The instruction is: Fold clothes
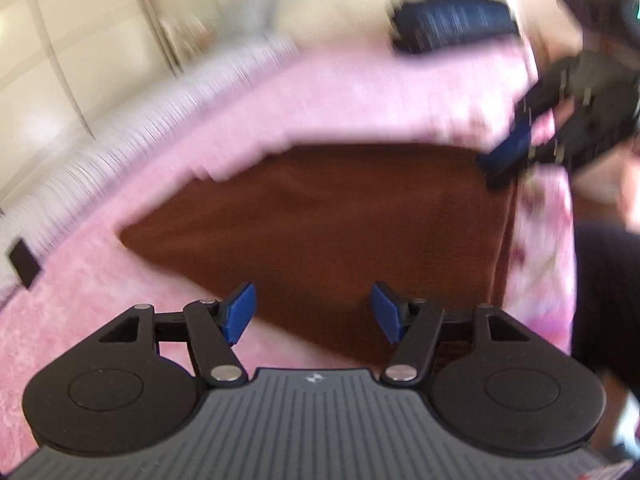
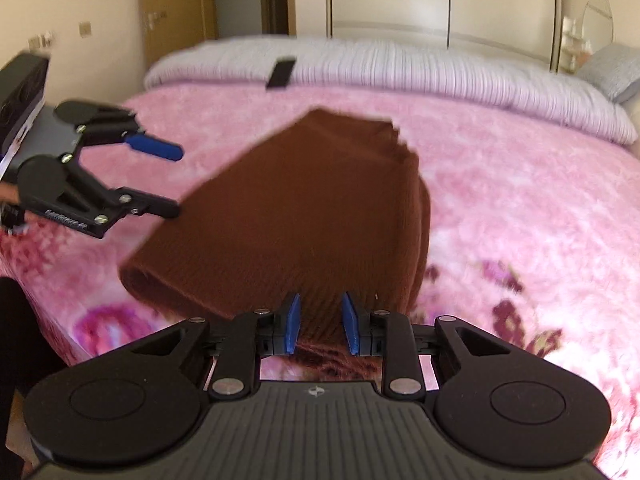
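A folded brown knit garment (image 2: 288, 216) lies on the pink fleece blanket (image 2: 500, 184) of a bed, with several layers stacked at its far corner. My right gripper (image 2: 322, 314) is at its near edge. The blue pads are narrowly apart and the thick cloth runs between them. The left wrist view shows the same garment (image 1: 320, 220), blurred, with my right gripper (image 1: 504, 160) at its far right corner. My left gripper (image 1: 312, 300) hovers open over the garment's near edge and holds nothing. From the right wrist it is my left gripper (image 2: 176, 180) at the garment's left side.
A striped white duvet (image 2: 400, 68) and a grey pillow (image 2: 612, 72) line the far side of the bed. A small black flat object (image 2: 282, 72) lies on the duvet. A dark folded pile (image 1: 452, 24) sits beyond the blanket. A person's dark-clothed leg (image 1: 600, 280) stands at the bed's edge.
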Tool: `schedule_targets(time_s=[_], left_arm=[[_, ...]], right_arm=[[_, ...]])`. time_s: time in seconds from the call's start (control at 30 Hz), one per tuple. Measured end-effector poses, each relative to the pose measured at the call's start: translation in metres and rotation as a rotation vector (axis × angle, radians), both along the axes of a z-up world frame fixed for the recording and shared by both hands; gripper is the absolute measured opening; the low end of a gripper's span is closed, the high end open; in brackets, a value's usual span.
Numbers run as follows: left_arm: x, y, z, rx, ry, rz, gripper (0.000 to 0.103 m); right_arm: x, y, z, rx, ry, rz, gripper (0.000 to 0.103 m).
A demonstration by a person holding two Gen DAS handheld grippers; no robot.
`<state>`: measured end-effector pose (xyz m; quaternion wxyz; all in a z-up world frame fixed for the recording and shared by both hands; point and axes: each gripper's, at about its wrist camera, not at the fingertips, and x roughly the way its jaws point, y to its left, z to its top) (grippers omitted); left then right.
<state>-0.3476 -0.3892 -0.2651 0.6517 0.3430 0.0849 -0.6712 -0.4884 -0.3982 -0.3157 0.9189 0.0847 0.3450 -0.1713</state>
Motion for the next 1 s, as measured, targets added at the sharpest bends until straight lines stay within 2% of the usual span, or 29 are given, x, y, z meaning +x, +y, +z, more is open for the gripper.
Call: schedule_targets(time_s=[0.07, 0.23, 0.3, 0.4, 0.43, 0.5, 0.63, 0.7, 0.77, 0.87, 0.97, 1.0], left_arm=[[0.002, -0.01, -0.002, 0.016, -0.005, -0.004, 0.059], [0.007, -0.035, -0.007, 0.056, -0.019, -0.013, 0.059], [0.008, -0.045, -0.009, 0.072, -0.024, -0.017, 0.057], [0.011, -0.06, -0.012, 0.097, -0.033, -0.023, 0.057], [0.011, -0.063, -0.021, 0.115, -0.051, -0.034, 0.057], [0.01, -0.062, -0.027, 0.087, -0.059, -0.042, 0.056], [0.011, -0.065, -0.026, 0.083, -0.041, -0.039, 0.056], [0.012, -0.063, -0.026, 0.078, -0.035, -0.042, 0.056], [0.016, -0.062, -0.026, 0.076, -0.014, -0.04, 0.056], [0.021, -0.063, -0.027, 0.072, 0.016, -0.038, 0.056], [0.023, -0.064, -0.027, 0.071, 0.025, -0.046, 0.056], [0.024, -0.064, -0.026, 0.072, 0.026, -0.047, 0.056]], right_arm=[[-0.001, -0.001, 0.002, 0.006, -0.003, 0.001, 0.026], [0.0, -0.023, 0.023, 0.021, -0.1, -0.034, 0.027], [0.014, -0.041, 0.028, 0.006, -0.102, -0.04, 0.027], [0.046, -0.073, 0.027, -0.018, -0.073, -0.035, 0.033], [0.056, -0.085, 0.025, -0.013, -0.066, -0.042, 0.034], [0.077, -0.108, 0.022, 0.01, -0.058, -0.064, 0.035], [0.113, -0.148, 0.012, 0.041, -0.051, -0.092, 0.038], [0.127, -0.16, 0.005, 0.064, -0.038, -0.1, 0.037], [0.136, -0.172, -0.002, 0.074, -0.022, -0.124, 0.023], [0.134, -0.188, -0.012, 0.099, -0.014, -0.2, 0.024], [0.133, -0.192, -0.024, 0.119, 0.011, -0.194, 0.024], [0.129, -0.188, -0.019, 0.109, 0.001, -0.19, 0.024]])
